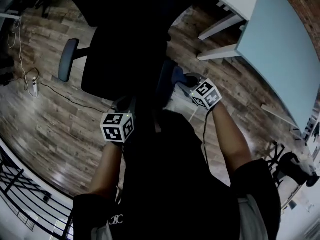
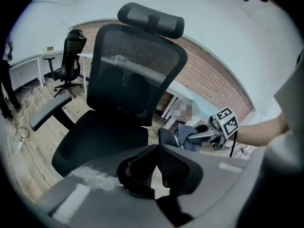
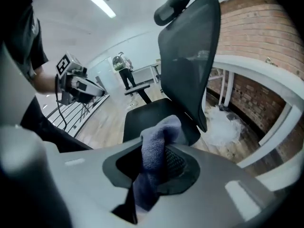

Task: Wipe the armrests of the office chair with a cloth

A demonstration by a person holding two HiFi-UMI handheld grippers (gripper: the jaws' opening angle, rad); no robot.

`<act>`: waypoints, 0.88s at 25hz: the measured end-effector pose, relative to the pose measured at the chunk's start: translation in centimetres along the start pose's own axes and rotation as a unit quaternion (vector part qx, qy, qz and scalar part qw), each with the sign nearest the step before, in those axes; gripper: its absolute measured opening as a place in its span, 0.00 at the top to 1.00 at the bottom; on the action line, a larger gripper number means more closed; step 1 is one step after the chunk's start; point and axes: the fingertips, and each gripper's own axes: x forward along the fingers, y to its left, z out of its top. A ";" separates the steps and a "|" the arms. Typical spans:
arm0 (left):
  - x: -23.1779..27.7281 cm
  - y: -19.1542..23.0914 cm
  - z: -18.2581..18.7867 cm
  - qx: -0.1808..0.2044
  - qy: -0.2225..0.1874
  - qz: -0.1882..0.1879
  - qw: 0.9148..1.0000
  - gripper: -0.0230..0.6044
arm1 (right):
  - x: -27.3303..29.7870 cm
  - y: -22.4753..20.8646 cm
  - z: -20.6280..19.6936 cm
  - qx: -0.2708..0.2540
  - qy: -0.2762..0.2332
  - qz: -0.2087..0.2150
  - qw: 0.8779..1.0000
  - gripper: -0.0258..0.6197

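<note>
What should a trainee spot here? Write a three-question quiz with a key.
1. Multiple choice: which holds the cloth? A. left tool B. right tool C. neither
2. True or false: the chair has a headrest.
3. Fill in: the wall behind the desk is made of ____.
Key: 1 B; 2 true; 3 brick.

Two black office chairs, a near chair (image 2: 133, 84) and a far chair (image 2: 71, 56); one grey-blue cloth (image 3: 161, 132); two handheld grippers, left gripper (image 2: 154, 171) and right gripper (image 3: 159, 161).
</note>
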 end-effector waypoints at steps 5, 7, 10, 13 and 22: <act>-0.1 1.5 1.8 -0.043 -0.033 -0.008 0.999 0.95 | 0.9 0.1 6.3 -0.076 0.015 0.026 0.997 0.83; -0.4 2.2 2.3 -0.054 -0.041 -0.013 0.998 0.95 | 2.1 1.0 8.4 -0.113 0.033 0.053 0.992 0.83; -1.1 3.3 3.1 -0.057 -0.048 -0.019 0.997 0.95 | 4.3 3.3 10.1 -0.186 0.102 0.124 0.969 0.83; -1.9 4.4 3.4 -0.068 -0.045 -0.017 0.996 0.95 | 6.2 4.2 9.8 -0.269 0.214 0.192 0.919 0.84; -4.0 10.8 0.1 -0.121 -0.046 0.025 0.991 0.95 | 12.8 5.5 6.5 -0.317 0.442 0.346 0.764 0.84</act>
